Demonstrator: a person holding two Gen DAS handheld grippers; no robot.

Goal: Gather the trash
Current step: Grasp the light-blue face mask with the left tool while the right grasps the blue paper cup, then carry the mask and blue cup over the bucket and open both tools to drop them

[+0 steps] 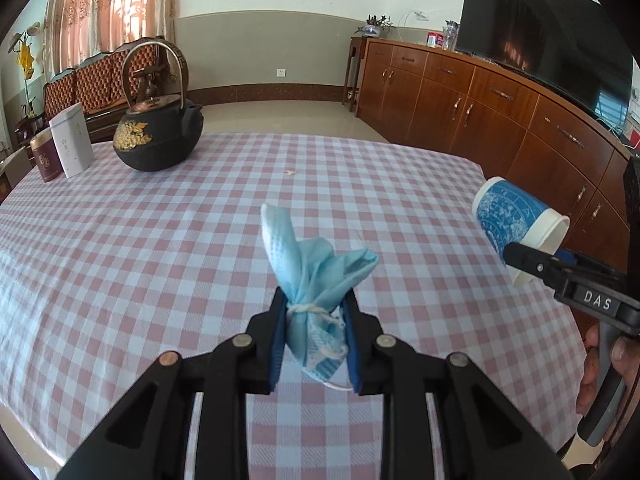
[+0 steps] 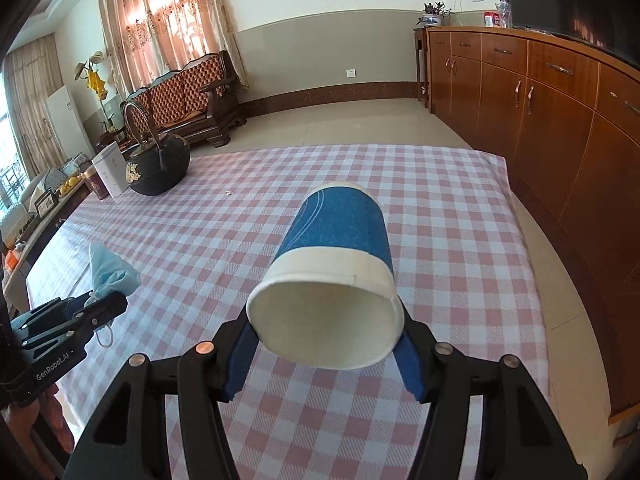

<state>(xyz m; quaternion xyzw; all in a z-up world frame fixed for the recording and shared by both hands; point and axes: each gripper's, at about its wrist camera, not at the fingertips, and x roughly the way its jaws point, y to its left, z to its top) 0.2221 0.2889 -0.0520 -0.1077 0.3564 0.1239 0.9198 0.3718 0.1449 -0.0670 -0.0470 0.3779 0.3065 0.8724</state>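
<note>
A crumpled light-blue face mask [image 1: 316,280], tied with its white ear loop, is pinched between the blue pads of my left gripper [image 1: 316,316], which is shut on it above the checked tablecloth [image 1: 160,260]. The same mask [image 2: 110,270] shows at the left of the right wrist view, with the left gripper [image 2: 94,306] below it. A blue and white paper cup [image 2: 336,272] lies on its side, mouth toward the camera, clamped in my right gripper [image 2: 326,344]. In the left wrist view that cup [image 1: 516,220] hangs at the right, held above the table by the right gripper [image 1: 532,260].
A black iron teapot [image 1: 158,136] with gold flowers stands at the table's far left, beside a white tin [image 1: 72,146] and a dark red tin [image 1: 44,158]. A small scrap [image 1: 289,172] lies mid-table. A long wooden sideboard [image 1: 500,120] and a television [image 1: 552,36] run along the right.
</note>
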